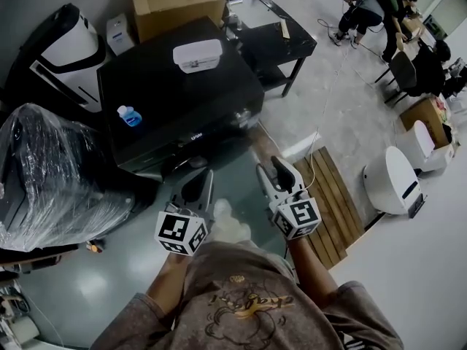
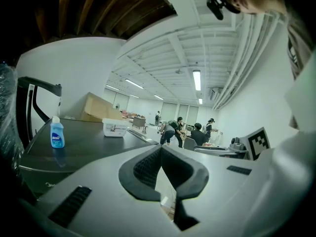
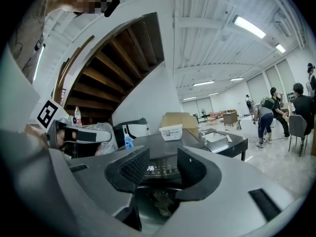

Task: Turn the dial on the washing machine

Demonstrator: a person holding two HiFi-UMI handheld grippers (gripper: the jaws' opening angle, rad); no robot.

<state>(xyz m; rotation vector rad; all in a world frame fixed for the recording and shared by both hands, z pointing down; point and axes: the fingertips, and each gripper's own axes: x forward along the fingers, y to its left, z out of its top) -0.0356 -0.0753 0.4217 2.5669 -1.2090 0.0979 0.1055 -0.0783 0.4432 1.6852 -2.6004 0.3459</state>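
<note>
The black washing machine (image 1: 182, 93) stands in front of me, with a blue bottle (image 1: 130, 116) and a white box (image 1: 197, 55) on its lid. I cannot make out its dial. My right gripper (image 1: 273, 168) hangs just short of the machine's front right, its jaws open with nothing between them. In the right gripper view the lit control panel (image 3: 160, 170) shows through the gap of that gripper (image 3: 163, 164). My left gripper (image 1: 201, 184) is beside it, below the machine's front, with nothing in it. In the left gripper view its tips (image 2: 161, 149) meet, shut, and point across the machine's top (image 2: 84, 142).
A cardboard box (image 1: 175, 2) and a black table (image 1: 270, 35) stand behind the machine. A plastic-wrapped bulk (image 1: 51, 173) lies at the left. On the right are a wooden pallet (image 1: 332, 195) and a white appliance (image 1: 394, 181). Several people (image 1: 379, 13) are at the far right.
</note>
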